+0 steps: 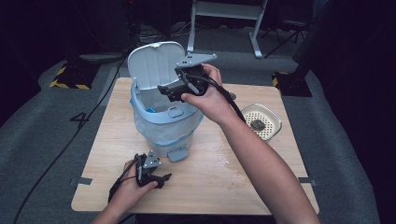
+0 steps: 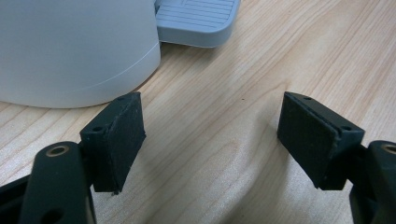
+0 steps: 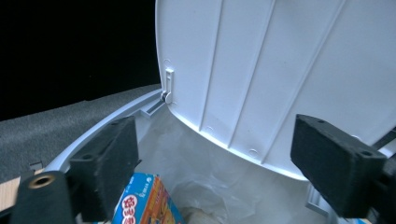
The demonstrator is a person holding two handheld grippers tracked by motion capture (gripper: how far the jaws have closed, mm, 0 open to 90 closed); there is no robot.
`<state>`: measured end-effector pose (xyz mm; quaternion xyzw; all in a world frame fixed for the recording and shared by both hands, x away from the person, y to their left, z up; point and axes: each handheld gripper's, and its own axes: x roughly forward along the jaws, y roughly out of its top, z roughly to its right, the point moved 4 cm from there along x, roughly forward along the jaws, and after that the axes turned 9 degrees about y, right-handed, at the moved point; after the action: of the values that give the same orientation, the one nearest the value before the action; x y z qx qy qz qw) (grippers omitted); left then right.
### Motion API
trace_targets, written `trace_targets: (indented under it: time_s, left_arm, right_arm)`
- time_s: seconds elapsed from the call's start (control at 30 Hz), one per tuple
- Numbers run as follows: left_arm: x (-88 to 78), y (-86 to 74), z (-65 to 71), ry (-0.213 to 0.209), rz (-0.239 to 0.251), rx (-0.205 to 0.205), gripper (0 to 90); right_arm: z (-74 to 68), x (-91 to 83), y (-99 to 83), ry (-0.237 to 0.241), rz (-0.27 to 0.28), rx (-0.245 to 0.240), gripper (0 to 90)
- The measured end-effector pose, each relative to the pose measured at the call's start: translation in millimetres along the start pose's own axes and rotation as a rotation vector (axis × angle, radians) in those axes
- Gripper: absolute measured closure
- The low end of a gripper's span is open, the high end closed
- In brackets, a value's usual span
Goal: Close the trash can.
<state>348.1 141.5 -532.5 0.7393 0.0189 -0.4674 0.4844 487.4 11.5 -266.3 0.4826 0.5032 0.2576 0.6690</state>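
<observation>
Bin: the pale grey plastic pedal bin (image 1: 161, 119) stands on the light wooden desk (image 1: 243, 172), its lid (image 1: 154, 63) tipped up and open.
Right gripper (image 1: 180, 91): you hold it over the bin mouth, jaws spread wide, nothing between them.
Inside: a blue and orange printed box (image 3: 147, 200) lies in the thin clear liner bag (image 3: 210, 186).
Left gripper (image 1: 159, 179): it rests low on the desk just beside the grey foot pedal (image 2: 196, 21), jaws spread and bare.
Lid risk: nothing presses the pedal – the lid could drop on your right jaws.
Bag risk: reach deep and a jaw may snag the liner.
Tray: a cream plastic basket (image 1: 271, 114) with a dark lump (image 1: 257, 124) sits well apart – your arm could sweep it.
</observation>
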Motion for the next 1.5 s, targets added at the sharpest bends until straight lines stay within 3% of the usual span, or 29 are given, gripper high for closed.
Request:
trace_targets:
  time_s: [0.77,1.27,1.5]
  left_arm:
    - [0.0,0.0,-0.1,-0.002,0.0,-0.002,23.1]
    - [-0.4,-0.6,-0.8,-0.003,-0.001,-0.014,23.5]
    - [-3.6,-4.4,-8.4,-0.002,0.003,-0.013,26.1]
  right_arm:
    - [16.7,-52.6,-2.8,-0.037,0.041,-0.009,15.5]
    - [27.9,-94.0,-15.1,-0.073,0.062,-0.004,15.7]
    - [34.9,-118.1,-22.4,-0.092,0.07,0.007,15.8]
